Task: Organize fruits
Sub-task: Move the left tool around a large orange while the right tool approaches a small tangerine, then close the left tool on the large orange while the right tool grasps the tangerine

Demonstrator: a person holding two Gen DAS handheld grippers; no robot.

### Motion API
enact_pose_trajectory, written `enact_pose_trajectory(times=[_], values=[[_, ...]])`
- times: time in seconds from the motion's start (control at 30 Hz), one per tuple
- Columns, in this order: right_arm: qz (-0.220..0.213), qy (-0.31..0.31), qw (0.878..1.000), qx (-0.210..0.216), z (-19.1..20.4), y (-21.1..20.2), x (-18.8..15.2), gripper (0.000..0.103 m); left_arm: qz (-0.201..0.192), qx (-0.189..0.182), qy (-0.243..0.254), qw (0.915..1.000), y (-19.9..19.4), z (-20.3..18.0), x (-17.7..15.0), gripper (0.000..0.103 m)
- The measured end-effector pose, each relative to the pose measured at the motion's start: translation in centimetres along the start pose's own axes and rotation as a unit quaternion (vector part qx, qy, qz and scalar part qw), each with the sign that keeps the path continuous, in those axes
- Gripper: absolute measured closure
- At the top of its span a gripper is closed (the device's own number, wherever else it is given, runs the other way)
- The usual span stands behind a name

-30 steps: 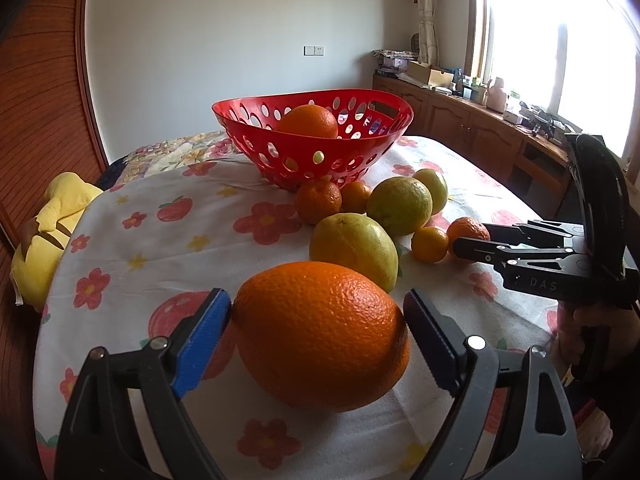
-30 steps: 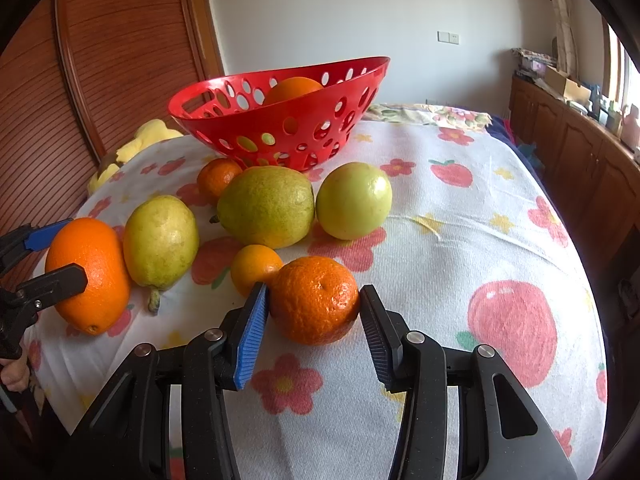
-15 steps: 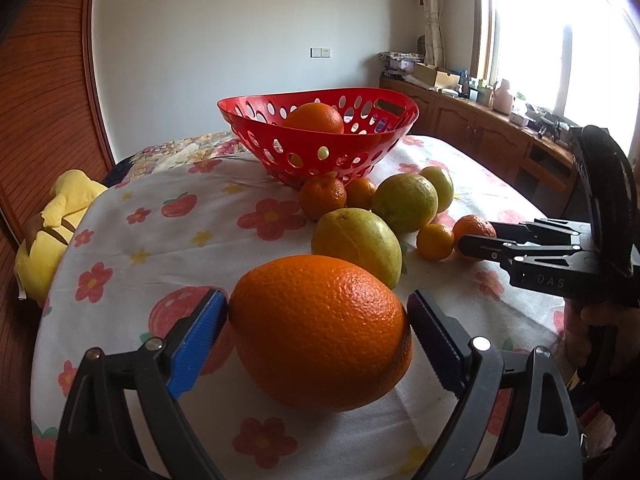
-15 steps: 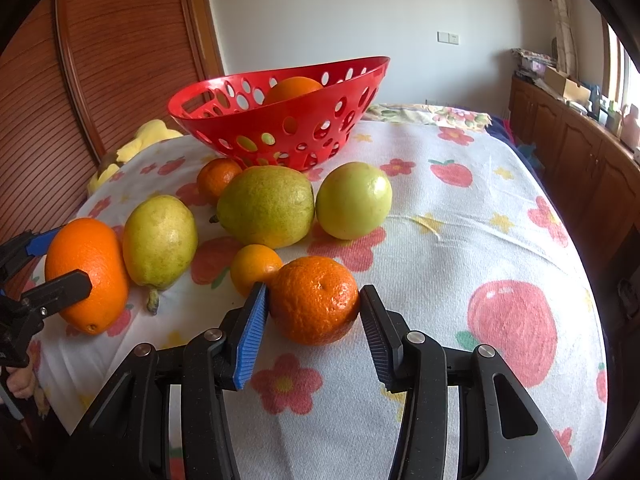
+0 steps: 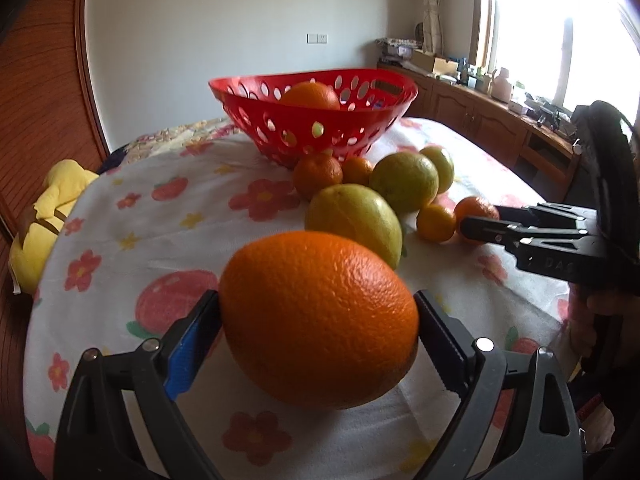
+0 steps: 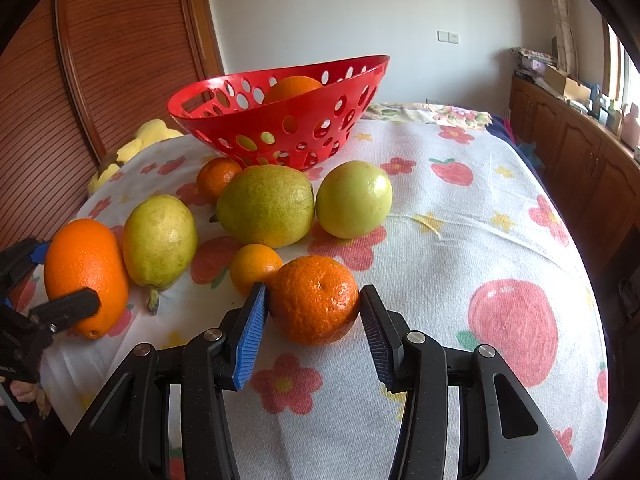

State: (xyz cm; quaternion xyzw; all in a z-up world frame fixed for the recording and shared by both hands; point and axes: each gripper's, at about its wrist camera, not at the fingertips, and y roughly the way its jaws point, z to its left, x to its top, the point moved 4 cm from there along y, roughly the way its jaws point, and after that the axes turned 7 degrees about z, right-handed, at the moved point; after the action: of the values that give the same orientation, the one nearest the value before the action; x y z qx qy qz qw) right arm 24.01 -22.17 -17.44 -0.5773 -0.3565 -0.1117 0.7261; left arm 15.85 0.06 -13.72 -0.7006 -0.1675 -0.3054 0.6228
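Table (image 6: 472,240), floral cloth, carries everything. Landmark = basket (image 5: 312,128), red, perforated, far side of table; one orange already inside it.

Big orange (image 5: 320,316): well in front of basket, nearest table edge, to the left of the fruit cluster. L gripper (image 5: 316,336) straddles it, jaws wide and opening; blue pad looks touching the left flank, right pad just at the skin, can't tell if any pressure. Fruit seems lifted or tilted up, underside shadowed; not sure.

Pears/green fruit (3): pear (image 6: 160,240) just beside big orange, basket-ward; larger one (image 6: 266,210) and round one (image 6: 354,204) right under basket's front wall.

Mandarin (image 6: 314,300): in front of basket, near side of the cluster. R gripper (image 6: 312,320) narrow-ish, pads flank it, both appear at the rind; contact likely, grip not confirmed.

Small citrus (image 6: 254,266) touching mandarin; another (image 6: 218,178) at basket foot.

Handling (judgement): big orange heavy, firm, round, pebbled rind, decent friction but rolls; take across widest middle. Mandarin light, loose soft skin, dents easily; grip gently at its equator.
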Motion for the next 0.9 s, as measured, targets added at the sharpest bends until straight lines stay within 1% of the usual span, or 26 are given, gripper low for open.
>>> enact_pose_trajectory(times=[0.3, 0.9], values=[[0.0, 0.0, 1.0, 0.001, 0.0, 0.0, 0.0, 0.055, 0.003, -0.012, -0.008, 0.9999, -0.1, 0.3, -0.4, 0.012], [0.002, 0.001, 1.0, 0.001, 0.0, 0.0, 0.0, 0.055, -0.013, -0.025, -0.012, 0.9995, -1.5, 0.7, -1.1, 0.013]])
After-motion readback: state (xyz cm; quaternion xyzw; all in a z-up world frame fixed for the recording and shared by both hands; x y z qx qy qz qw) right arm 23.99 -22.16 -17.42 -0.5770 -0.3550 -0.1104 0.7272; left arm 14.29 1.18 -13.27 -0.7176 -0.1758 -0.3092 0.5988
